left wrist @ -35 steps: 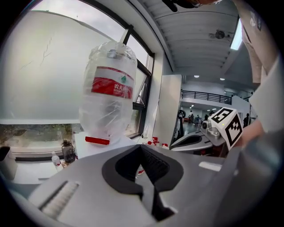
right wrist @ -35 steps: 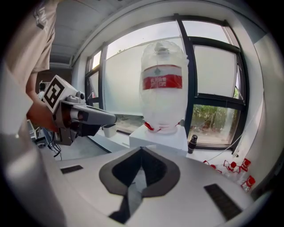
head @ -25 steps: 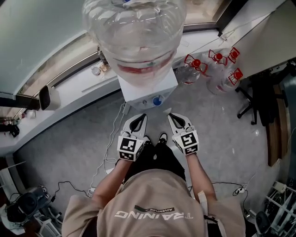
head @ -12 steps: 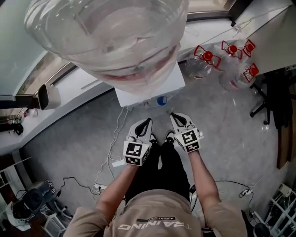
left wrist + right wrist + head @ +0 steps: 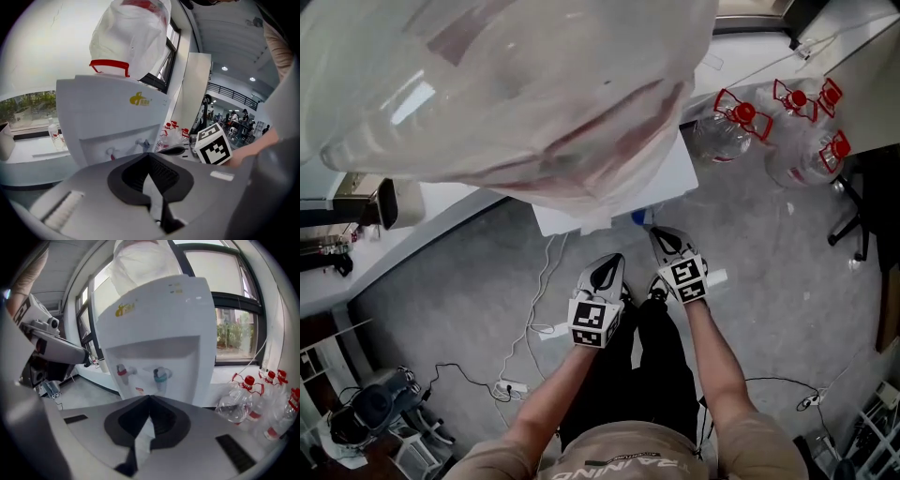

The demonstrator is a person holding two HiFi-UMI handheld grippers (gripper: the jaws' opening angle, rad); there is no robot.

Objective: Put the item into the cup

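No cup and no loose item shows in any view. A white water dispenser (image 5: 667, 184) stands in front of me under a large clear upturned bottle (image 5: 516, 84). In the right gripper view the dispenser (image 5: 154, 319) has a red tap (image 5: 122, 370) and a blue tap (image 5: 160, 375) just beyond the jaws. My left gripper (image 5: 612, 262) and right gripper (image 5: 660, 235) hover side by side over the floor, both pointing at the dispenser. Both are shut with nothing between the jaws, as the left gripper (image 5: 149, 155) and right gripper (image 5: 150, 397) views show.
Several clear jugs with red caps (image 5: 773, 122) stand on the floor right of the dispenser. White cables and a power strip (image 5: 514, 386) lie on the grey floor at the left. A long sill (image 5: 441, 202) runs behind, and an office chair (image 5: 862, 211) stands far right.
The head view has closed in on the dispenser, so the bottle fills more of the frame. Both grippers stay shut and have drifted slightly right and down in view.
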